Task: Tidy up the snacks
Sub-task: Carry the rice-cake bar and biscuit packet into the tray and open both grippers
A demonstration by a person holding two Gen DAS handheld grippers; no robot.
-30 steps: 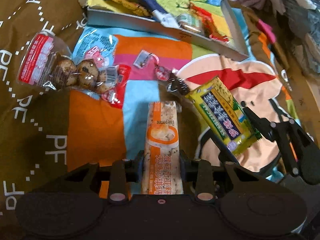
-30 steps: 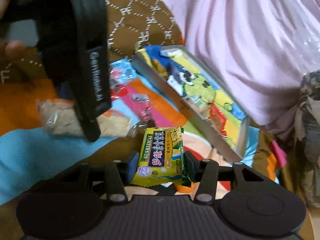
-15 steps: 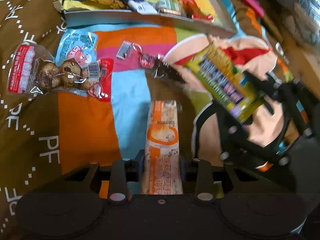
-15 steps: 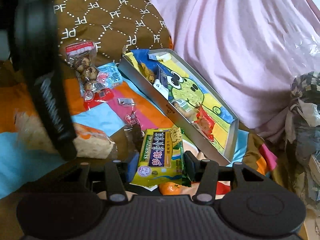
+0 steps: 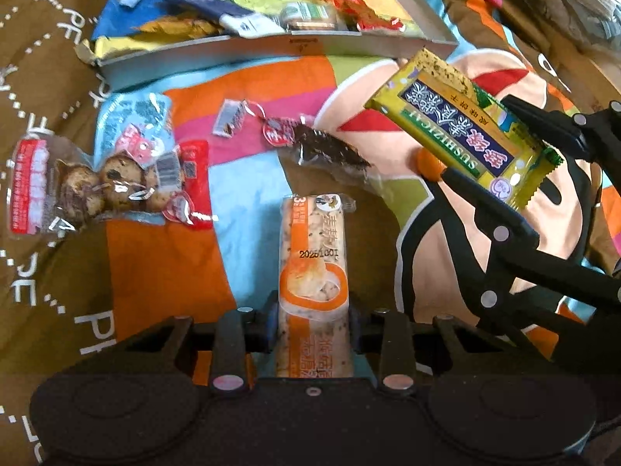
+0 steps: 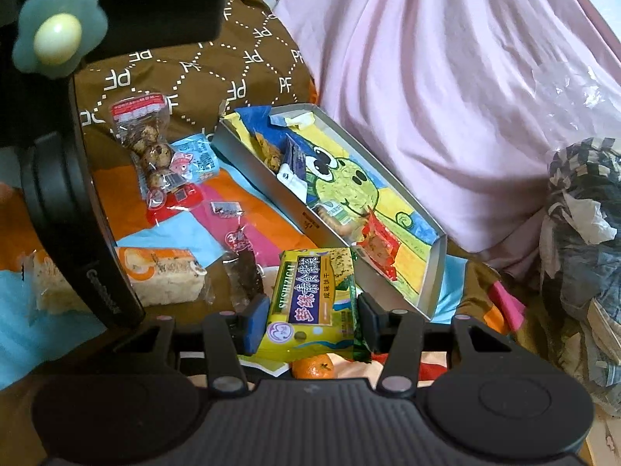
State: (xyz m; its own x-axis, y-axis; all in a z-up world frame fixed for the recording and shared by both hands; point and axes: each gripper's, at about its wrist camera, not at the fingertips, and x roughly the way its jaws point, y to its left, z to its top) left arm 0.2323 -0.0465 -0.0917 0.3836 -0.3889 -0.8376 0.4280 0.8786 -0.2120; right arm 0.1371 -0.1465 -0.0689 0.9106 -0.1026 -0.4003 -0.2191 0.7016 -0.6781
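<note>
My left gripper (image 5: 312,312) is shut on an orange-and-white rice cracker bar (image 5: 312,268), held above the colourful blanket; the bar also shows in the right wrist view (image 6: 163,279). My right gripper (image 6: 312,316) is shut on a yellow-green seaweed cracker packet (image 6: 314,297), also seen in the left wrist view (image 5: 462,128) held in the air to the right. A shallow grey box (image 6: 427,291) with a frog picture lies ahead and holds several snacks; its near wall shows in the left wrist view (image 5: 271,48).
On the blanket lie a bag of quail eggs (image 5: 81,186), a blue packet (image 5: 132,116), small wrapped sweets (image 5: 279,132) and a dark snack strip (image 5: 330,151). A mandarin (image 6: 312,367) sits under my right gripper. A pink sheet (image 6: 446,97) rises behind the box.
Both grippers have moved closer to the box with their snacks. The right gripper and its yellow packet have risen higher on the right of the left wrist view.
</note>
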